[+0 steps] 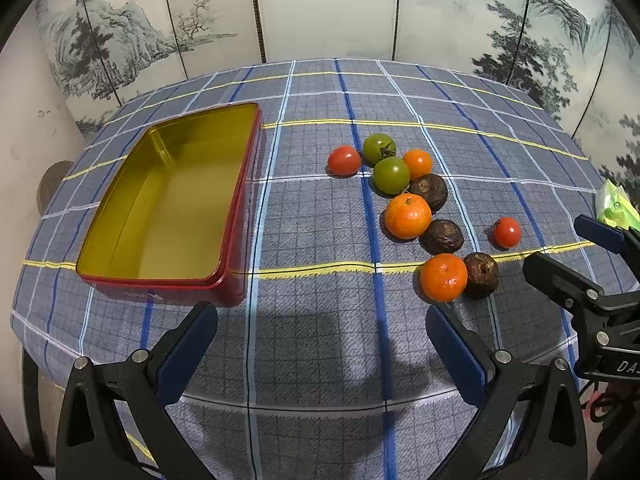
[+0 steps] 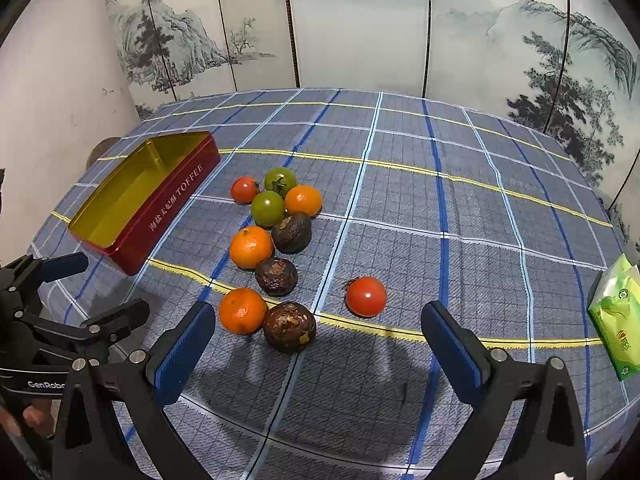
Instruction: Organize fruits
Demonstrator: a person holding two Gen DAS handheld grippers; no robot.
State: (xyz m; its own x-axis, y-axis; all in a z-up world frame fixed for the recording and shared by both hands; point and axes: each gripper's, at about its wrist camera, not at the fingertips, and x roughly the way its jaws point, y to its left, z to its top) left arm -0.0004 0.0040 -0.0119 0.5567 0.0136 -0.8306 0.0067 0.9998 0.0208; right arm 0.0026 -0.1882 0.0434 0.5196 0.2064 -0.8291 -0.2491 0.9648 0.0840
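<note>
A red tin (image 1: 168, 196) with a gold inside stands empty on the left of the table; it also shows in the right wrist view (image 2: 160, 204). Right of it lie several fruits: oranges (image 1: 408, 216) (image 2: 242, 310), two green tomatoes (image 1: 391, 175) (image 2: 268, 208), red tomatoes (image 1: 506, 232) (image 2: 365, 296) and dark brown fruits (image 1: 481, 274) (image 2: 289, 326). My left gripper (image 1: 320, 344) is open and empty, above the near table edge. My right gripper (image 2: 316, 340) is open and empty, just in front of the nearest brown fruit.
A green tissue pack (image 2: 616, 320) lies at the table's right edge. A blue plaid cloth (image 1: 320, 240) covers the round table. A painted folding screen (image 1: 320, 8) stands behind it.
</note>
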